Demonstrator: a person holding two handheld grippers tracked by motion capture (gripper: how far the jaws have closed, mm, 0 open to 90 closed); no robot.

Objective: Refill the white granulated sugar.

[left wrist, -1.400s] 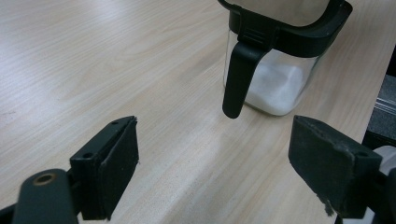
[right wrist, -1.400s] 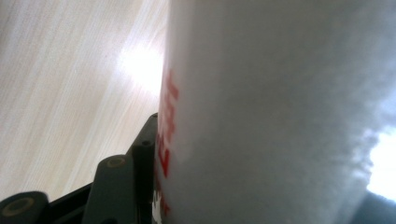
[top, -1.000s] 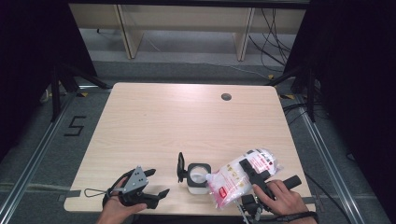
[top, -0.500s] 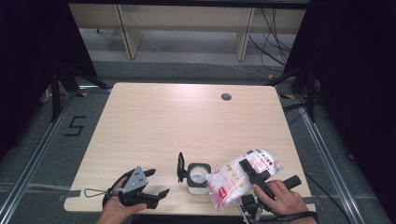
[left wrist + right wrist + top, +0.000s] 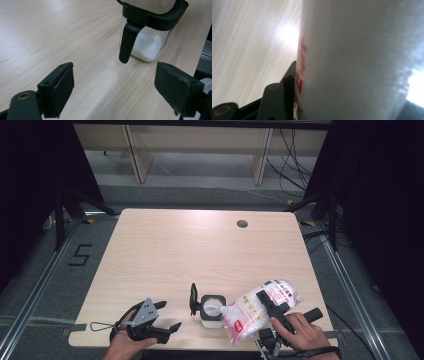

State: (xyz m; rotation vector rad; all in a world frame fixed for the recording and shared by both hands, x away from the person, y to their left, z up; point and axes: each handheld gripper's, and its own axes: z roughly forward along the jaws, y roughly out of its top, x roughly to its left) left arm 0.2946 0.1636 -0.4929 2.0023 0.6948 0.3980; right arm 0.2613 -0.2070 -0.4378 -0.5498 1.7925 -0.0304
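table: light wood | on it: 1 jar, near edge

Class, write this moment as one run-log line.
right claw: shut on white plastic bag with red print, tilted over clear glass jar with black rim | left claw: open, beside jar

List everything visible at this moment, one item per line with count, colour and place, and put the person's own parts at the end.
table: one, light wood, centre of the high view.
jar: one, clear with a black rim, its black lid flipped open, white powder inside, at the table's near edge.
bag: one, white with red print, tilted with its corner over the jar's mouth.
round hole: one, dark, far right of the tabletop.
shelf unit: one, pale wood, beyond the table.
floor marking 5: one, black, left of the table.
left gripper: one, black with a grey plate, jaws open and empty, beside the jar.
right gripper: one, black, clamped on the bag.
hands: two, at the bottom edge.
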